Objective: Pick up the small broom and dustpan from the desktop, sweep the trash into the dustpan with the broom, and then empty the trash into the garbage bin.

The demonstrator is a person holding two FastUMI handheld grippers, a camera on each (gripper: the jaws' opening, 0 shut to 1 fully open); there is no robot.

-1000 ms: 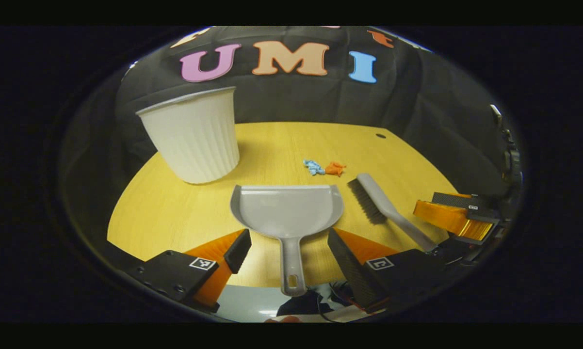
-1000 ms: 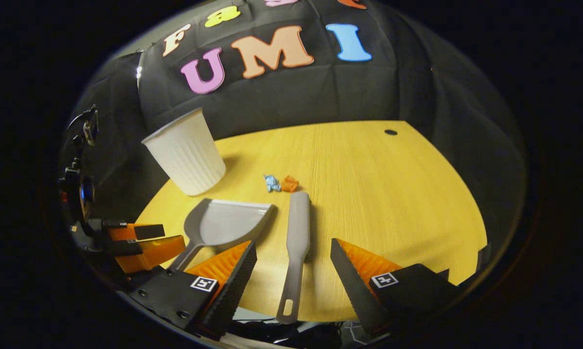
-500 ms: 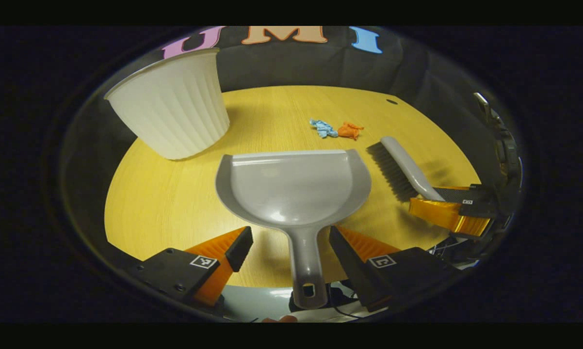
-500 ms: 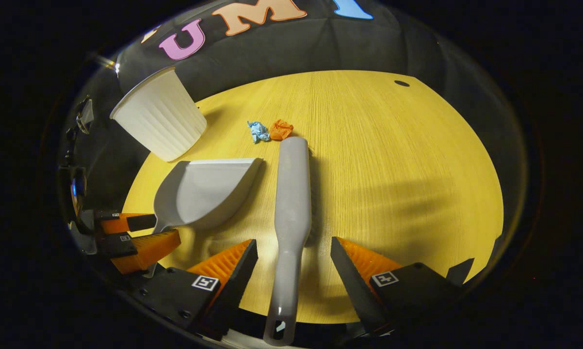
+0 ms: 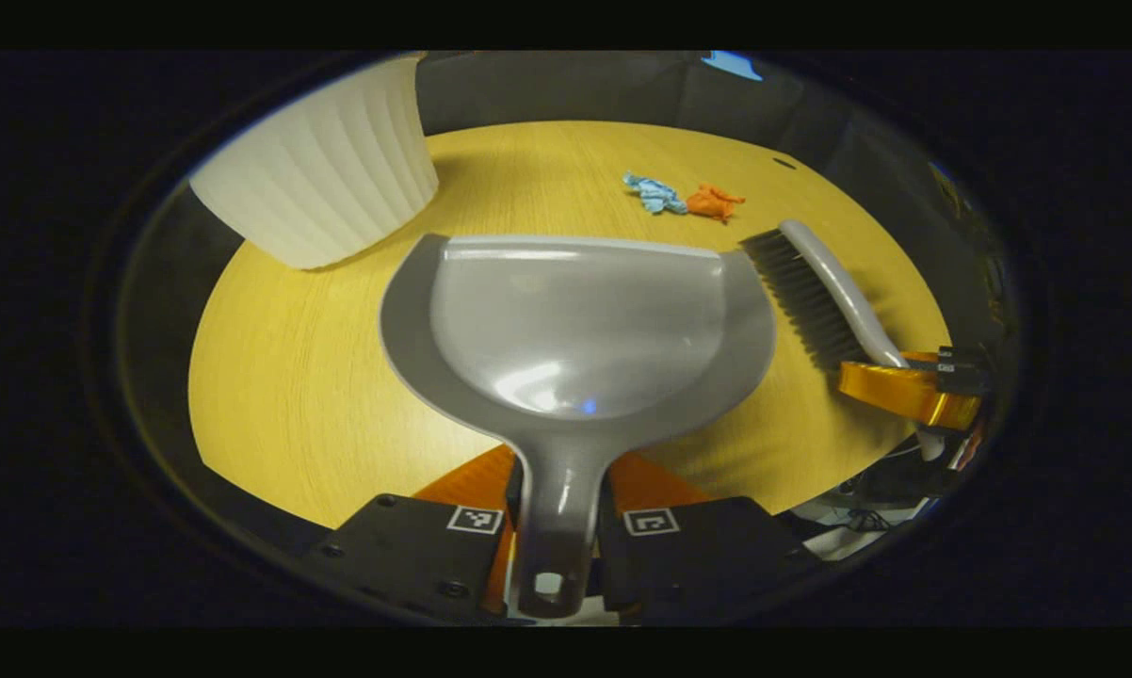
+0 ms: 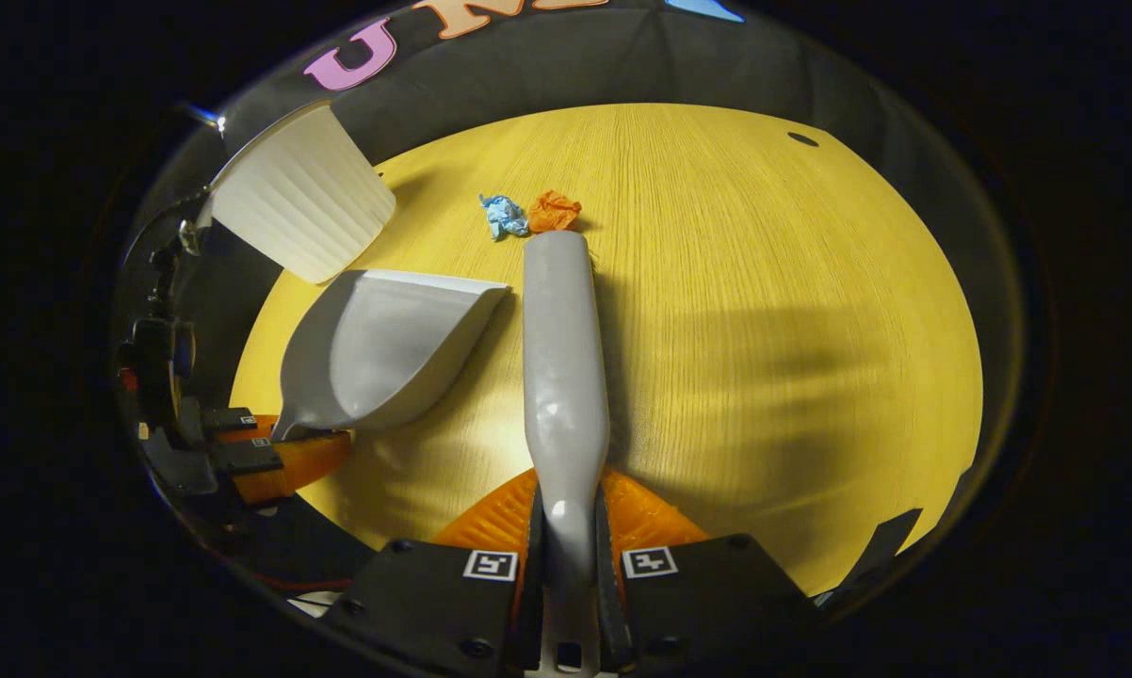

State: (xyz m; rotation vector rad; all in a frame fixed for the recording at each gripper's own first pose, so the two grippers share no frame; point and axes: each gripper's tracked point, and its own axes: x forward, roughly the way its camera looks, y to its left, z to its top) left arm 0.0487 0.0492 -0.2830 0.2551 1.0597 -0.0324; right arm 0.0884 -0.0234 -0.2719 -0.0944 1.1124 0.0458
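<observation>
A grey dustpan point(image 5: 575, 330) lies on the yellow desktop point(image 5: 293, 395), and my left gripper point(image 5: 558, 513) is shut on its handle. In the right gripper view the dustpan point(image 6: 387, 348) sits left of the grey broom point(image 6: 561, 358). My right gripper point(image 6: 566, 541) is shut on the broom's handle. The broom point(image 5: 825, 297) lies with its dark bristles facing the dustpan. A blue paper scrap point(image 6: 503, 215) and an orange one point(image 6: 553, 211) lie just past the broom's head; in the left gripper view the blue scrap point(image 5: 654, 193) and the orange scrap point(image 5: 714, 201) lie beyond the pan.
A white ribbed garbage bin point(image 5: 326, 179) stands at the desk's back left; it shows as the bin point(image 6: 298, 198) beyond the dustpan. A small dark hole point(image 6: 801, 139) marks the far right of the desktop. The desk's front edge runs just under both grippers.
Both grippers moved forward and down and went from open to shut: the left one closed on the dustpan handle, the right one on the broom handle.
</observation>
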